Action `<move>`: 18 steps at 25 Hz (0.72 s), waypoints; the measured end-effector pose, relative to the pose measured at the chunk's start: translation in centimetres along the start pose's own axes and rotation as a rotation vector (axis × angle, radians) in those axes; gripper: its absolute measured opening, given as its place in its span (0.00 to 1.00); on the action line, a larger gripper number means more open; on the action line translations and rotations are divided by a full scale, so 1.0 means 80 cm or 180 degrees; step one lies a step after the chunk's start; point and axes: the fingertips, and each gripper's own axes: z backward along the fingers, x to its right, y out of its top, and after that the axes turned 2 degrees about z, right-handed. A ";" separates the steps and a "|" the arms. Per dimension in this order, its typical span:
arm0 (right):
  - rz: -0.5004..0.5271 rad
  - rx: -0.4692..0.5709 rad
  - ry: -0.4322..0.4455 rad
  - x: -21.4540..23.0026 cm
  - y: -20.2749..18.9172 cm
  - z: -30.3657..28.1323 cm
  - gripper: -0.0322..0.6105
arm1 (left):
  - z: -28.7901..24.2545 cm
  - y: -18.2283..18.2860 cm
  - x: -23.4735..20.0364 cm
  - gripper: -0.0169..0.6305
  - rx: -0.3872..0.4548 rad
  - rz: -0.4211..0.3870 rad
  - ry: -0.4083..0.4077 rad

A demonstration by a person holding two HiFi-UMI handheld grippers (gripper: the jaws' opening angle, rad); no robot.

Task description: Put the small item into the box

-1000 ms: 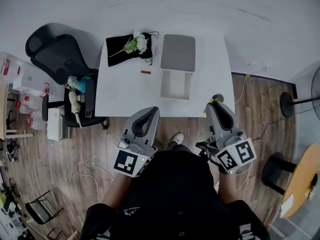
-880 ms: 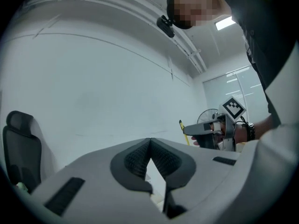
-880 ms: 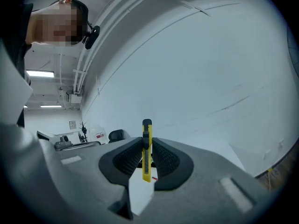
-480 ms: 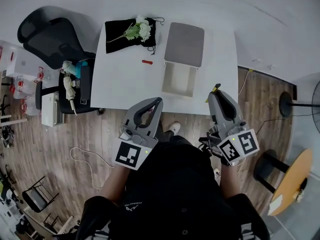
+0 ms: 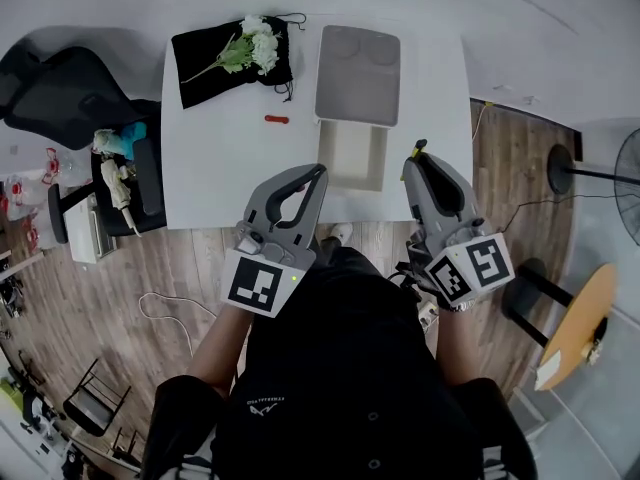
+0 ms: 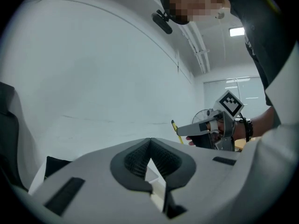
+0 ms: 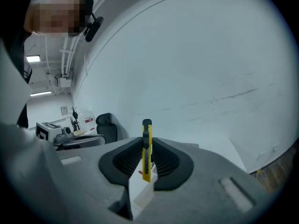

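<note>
White table bears the open box, with a red item left of it. We see the right gripper, right of the box, clamped on a yellow knife. The left gripper, nearer than the box, is closed on nothing.

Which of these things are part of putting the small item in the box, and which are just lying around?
For the job: yellow cutter, clamped in the right gripper; open box; its lid.
Lying about: black cloth, flowers, red item, office chair. The left gripper is shut, empty.
</note>
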 end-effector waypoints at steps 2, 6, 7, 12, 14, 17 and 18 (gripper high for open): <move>0.0012 -0.0115 -0.0015 0.003 -0.010 -0.017 0.16 | -0.008 -0.007 -0.012 0.03 -0.0051 0.0053 0.0004; 0.0016 -0.0342 -0.0028 0.011 -0.033 -0.048 0.16 | -0.024 -0.020 -0.030 0.03 -0.0155 0.0135 -0.0033; -0.0007 -0.0383 -0.0028 0.013 -0.038 -0.054 0.16 | -0.028 -0.023 -0.034 0.03 -0.0178 0.0147 -0.0044; -0.0099 -0.0599 -0.0039 0.023 -0.069 -0.081 0.16 | -0.040 -0.036 -0.047 0.03 -0.0276 0.0211 -0.0045; -0.0109 -0.0731 -0.0046 0.029 -0.088 -0.092 0.16 | -0.043 -0.042 -0.050 0.03 -0.0310 0.0232 -0.0066; -0.0137 -0.0954 -0.0050 0.038 -0.118 -0.105 0.16 | -0.046 -0.049 -0.051 0.03 -0.0362 0.0231 -0.0091; -0.0164 -0.1024 -0.0051 0.040 -0.127 -0.108 0.16 | -0.047 -0.050 -0.051 0.03 -0.0378 0.0233 -0.0091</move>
